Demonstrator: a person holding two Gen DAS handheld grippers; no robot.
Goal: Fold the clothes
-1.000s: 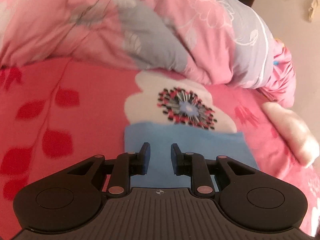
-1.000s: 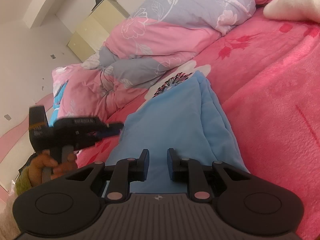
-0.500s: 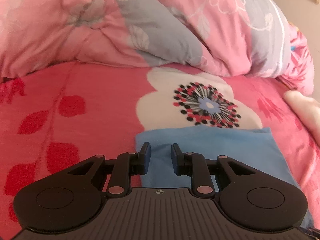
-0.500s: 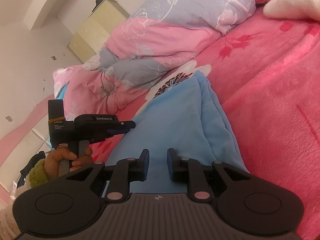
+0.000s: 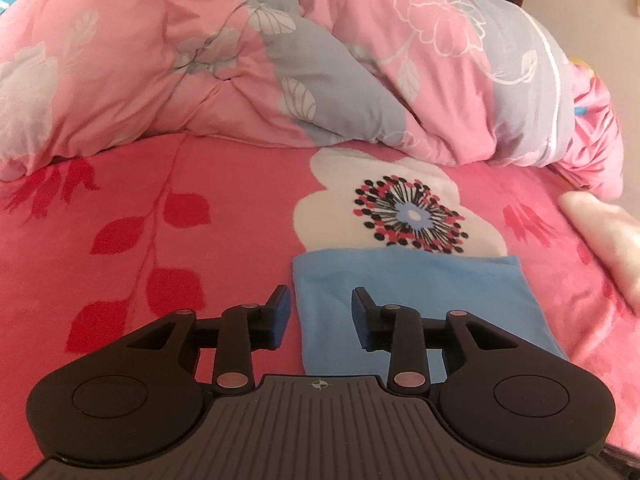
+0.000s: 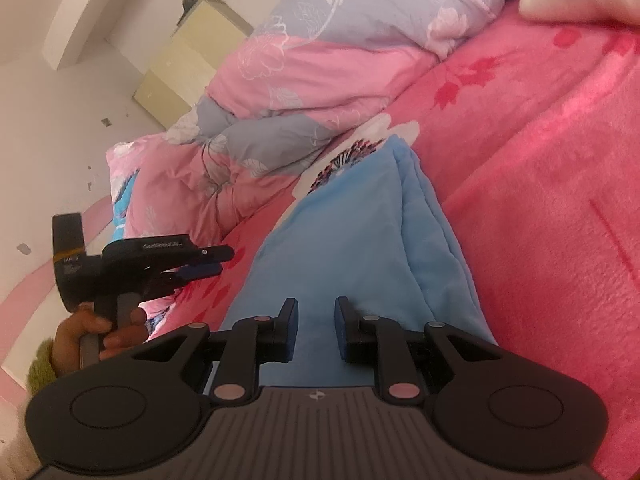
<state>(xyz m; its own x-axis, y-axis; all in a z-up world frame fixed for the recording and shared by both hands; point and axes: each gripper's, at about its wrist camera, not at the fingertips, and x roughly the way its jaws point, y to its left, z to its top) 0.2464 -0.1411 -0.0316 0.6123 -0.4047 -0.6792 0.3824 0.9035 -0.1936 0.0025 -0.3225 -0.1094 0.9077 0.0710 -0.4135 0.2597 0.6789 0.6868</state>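
We see a bed covered with a bright pink blanket (image 5: 208, 184) printed with red leaves and one large white flower with a dark starburst centre (image 5: 404, 216). A light blue folded garment (image 5: 420, 292) lies flat on this blanket, its far edge overlapping the near part of the white flower.

In the left wrist view, the left gripper (image 5: 320, 312) hovers over the near left corner of the blue garment. Its jaws are spread apart and grip nothing: the left finger sits over the pink blanket just beside the garment's left edge, the right finger over the blue cloth. We cannot tell whether the fingertips touch the fabric.

In the right wrist view, the right gripper (image 6: 316, 328) points along the length of the garment (image 6: 360, 232), which stretches away toward the flower print. Its jaws are also parted, with blue cloth visible in the gap and nothing clamped. To the left in this view, a hand (image 6: 100, 328) with a green fuzzy cuff holds the handle of the other gripper (image 6: 208, 262), whose tips sit beside the garment's left edge.

A rumpled pink and grey floral duvet (image 5: 280, 64) is heaped along the far side of the bed. A pale fluffy item (image 5: 600, 236) lies at the right edge. A cream cabinet (image 6: 188, 64) stands against the far wall.
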